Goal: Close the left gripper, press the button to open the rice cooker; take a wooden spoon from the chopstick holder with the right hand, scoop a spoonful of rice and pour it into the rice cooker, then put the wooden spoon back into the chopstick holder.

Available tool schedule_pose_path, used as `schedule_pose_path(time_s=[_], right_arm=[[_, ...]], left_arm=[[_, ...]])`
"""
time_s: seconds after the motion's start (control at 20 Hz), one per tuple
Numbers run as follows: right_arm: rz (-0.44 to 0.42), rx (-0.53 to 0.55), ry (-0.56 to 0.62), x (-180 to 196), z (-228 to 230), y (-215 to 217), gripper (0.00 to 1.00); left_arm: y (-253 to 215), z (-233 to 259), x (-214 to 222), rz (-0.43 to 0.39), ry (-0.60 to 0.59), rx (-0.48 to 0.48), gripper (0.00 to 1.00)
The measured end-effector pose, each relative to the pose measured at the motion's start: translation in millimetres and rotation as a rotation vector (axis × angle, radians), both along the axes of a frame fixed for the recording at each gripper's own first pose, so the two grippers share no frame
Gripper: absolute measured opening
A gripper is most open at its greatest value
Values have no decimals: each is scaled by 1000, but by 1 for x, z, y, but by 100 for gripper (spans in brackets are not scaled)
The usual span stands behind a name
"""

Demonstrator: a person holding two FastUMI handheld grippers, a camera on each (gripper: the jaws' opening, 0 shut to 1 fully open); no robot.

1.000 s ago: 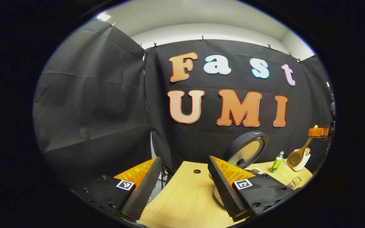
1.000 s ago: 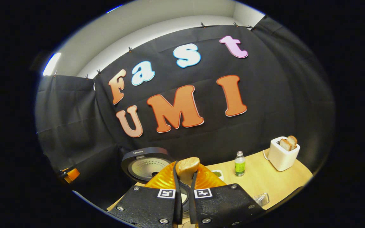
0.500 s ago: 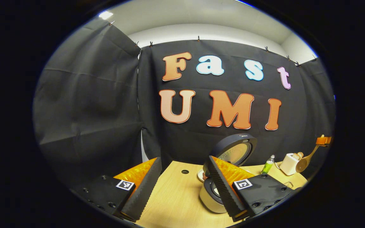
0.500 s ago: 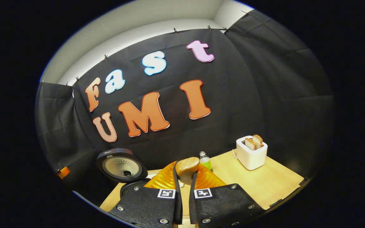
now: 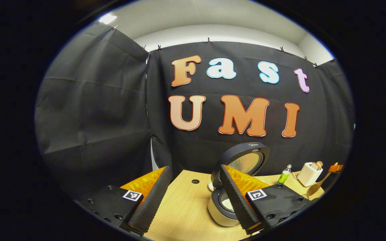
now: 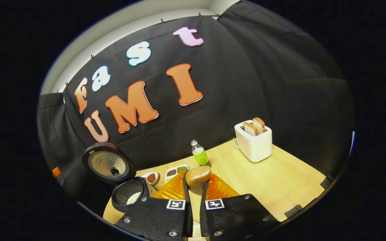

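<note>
— While the rice cooker (image 6: pixel 126 194) stood open on the table (image 6: pixel 273 180), what held the wooden spoon (image 6: pixel 198 177)?
— The right gripper (image 6: pixel 193 214), fingers pressed on its handle; the left gripper (image 5: pixel 193 197) gaped wide, empty.

Table (image 6: pixel 273 180): pale wood-grain top, smooth, matt. Rice cooker (image 6: pixel 127 197): dark lid with a dull metallic inner plate, body glossy cream plastic in the left gripper view; wooden spoon (image 6: pixel 198 177) has a smooth, polished-looking handle end with visible grain. Toaster (image 6: pixel 254 145): smooth white plastic, satin; bottle (image 6: pixel 200 154): clear glossy plastic; booth wall (image 6: pixel 280 83): matt black cloth, creased.
</note>
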State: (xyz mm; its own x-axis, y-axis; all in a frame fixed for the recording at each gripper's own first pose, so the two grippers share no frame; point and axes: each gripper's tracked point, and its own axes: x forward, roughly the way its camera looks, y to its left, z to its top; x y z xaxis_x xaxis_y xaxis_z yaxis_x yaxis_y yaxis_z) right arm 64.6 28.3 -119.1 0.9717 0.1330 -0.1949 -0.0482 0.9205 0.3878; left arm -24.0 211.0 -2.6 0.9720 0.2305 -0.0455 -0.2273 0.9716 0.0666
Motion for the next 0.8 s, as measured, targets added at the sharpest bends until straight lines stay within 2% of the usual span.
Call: schedule_pose_path(time_s=[0.2,0.6,0.8], right_arm=[[2,18,68,12,-42,-4,7],[-7,92,144,26,-99,-13,8],[15,165,169,28,-108,-15,16]], left_arm=[[-2,1,-9,36,11,33,96],[-8,-4,-26,71,42,52,95],[-16,-4,-30,75,48,62,95]])
